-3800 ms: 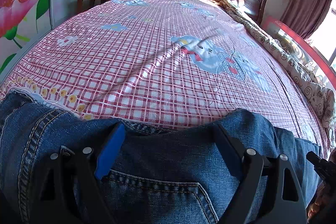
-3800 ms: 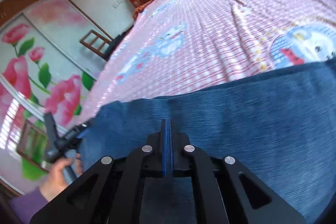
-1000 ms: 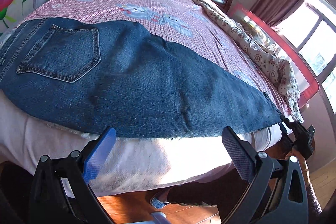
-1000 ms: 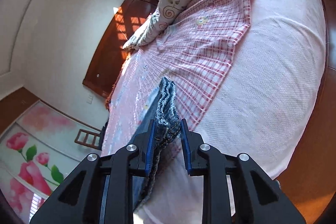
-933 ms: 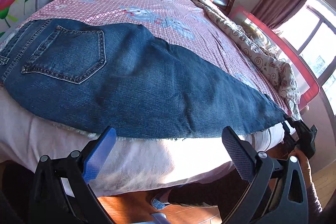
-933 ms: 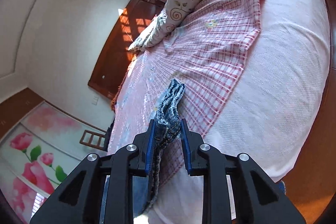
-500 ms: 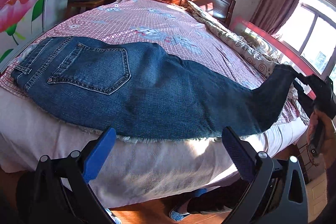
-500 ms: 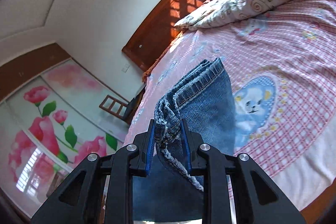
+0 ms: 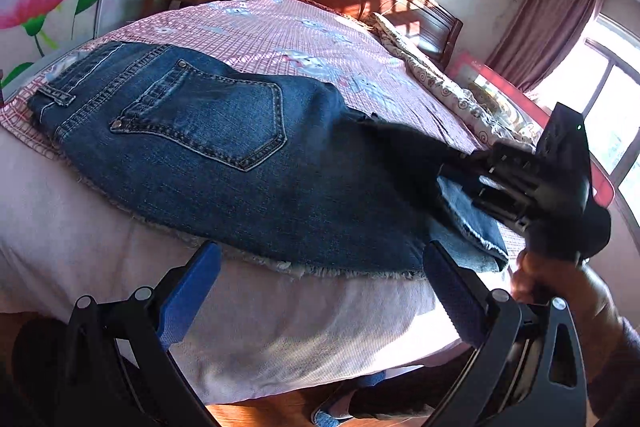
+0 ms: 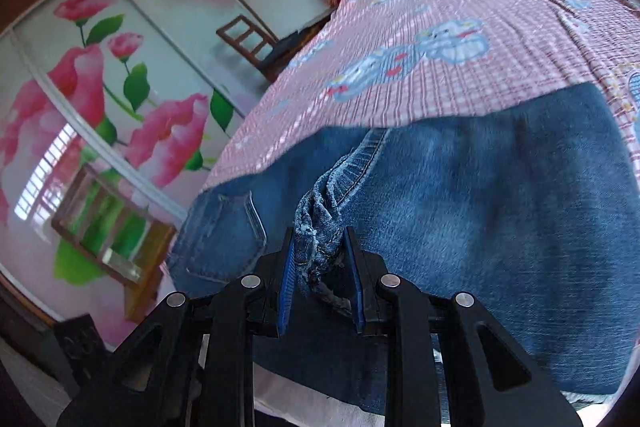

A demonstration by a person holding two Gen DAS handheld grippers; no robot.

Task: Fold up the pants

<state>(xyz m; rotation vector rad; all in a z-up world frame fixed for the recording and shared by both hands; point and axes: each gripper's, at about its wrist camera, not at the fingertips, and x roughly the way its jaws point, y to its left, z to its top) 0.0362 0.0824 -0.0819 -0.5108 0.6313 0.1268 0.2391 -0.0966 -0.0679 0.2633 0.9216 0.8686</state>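
Jeans (image 9: 224,131) spread across the frame's middle on the pink checked bedsheet (image 9: 280,27), waistband at left, frayed edge overhanging the mattress side at bottom. Right gripper (image 10: 320,259) pinching the bunched leg hems (image 10: 324,219), lifted over the thighs. Left gripper (image 9: 320,291) spread wide, holding nothing, low in frame below the bed edge. Likely trouble: thick stacked hems slipping from a narrow pinch, or an unanchored waistband dragging and folding askew.
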